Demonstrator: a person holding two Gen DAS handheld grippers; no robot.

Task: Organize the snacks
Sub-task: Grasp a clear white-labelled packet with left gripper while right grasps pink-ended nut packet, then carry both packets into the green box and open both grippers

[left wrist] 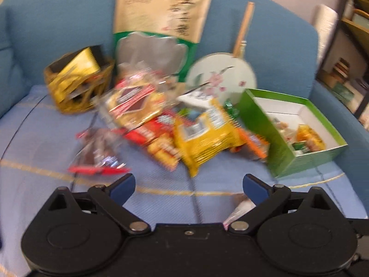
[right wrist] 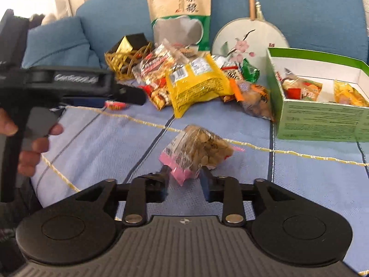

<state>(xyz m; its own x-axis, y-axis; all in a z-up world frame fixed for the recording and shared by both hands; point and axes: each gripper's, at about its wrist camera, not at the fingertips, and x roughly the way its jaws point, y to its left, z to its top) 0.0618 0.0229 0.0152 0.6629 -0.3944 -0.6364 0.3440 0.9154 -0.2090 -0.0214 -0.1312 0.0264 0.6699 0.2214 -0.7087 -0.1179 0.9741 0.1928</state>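
The blue sofa (right wrist: 299,7) fills the back of both views, and over its seat lies a pale blue blanket (right wrist: 311,184) with yellow and dark stripes, carrying everything else. Landmark here is the green box (right wrist: 318,124), lid off, white inside, with a few wrapped snacks already lying in it. Leaning on the sofa back, well left of the box, stands a tall tan and green pouch (right wrist: 180,11); between pouch and box rests a round painted fan (right wrist: 249,37), its wooden handle pointing up. Just left of the box sprawls the snack pile, with a big yellow packet (right wrist: 196,85) in the middle, a clear bag with red print (right wrist: 154,65) behind it, and an orange-edged bag (right wrist: 253,97) touching the box's left wall. Further left of the pile sits a gold ribbon basket (right wrist: 125,56) holding a dark carton. Out in front of the box, alone on the blanket, is a clear bag of nuts with a pink edge (right wrist: 198,154), and the right gripper (right wrist: 186,181) is clenched on its pink corner. The left gripper (left wrist: 189,184) hangs in front of the pile, fingers spread wide and holding nothing, with a small red-edged packet (left wrist: 99,154) just ahead of its left finger; that view is blurred.
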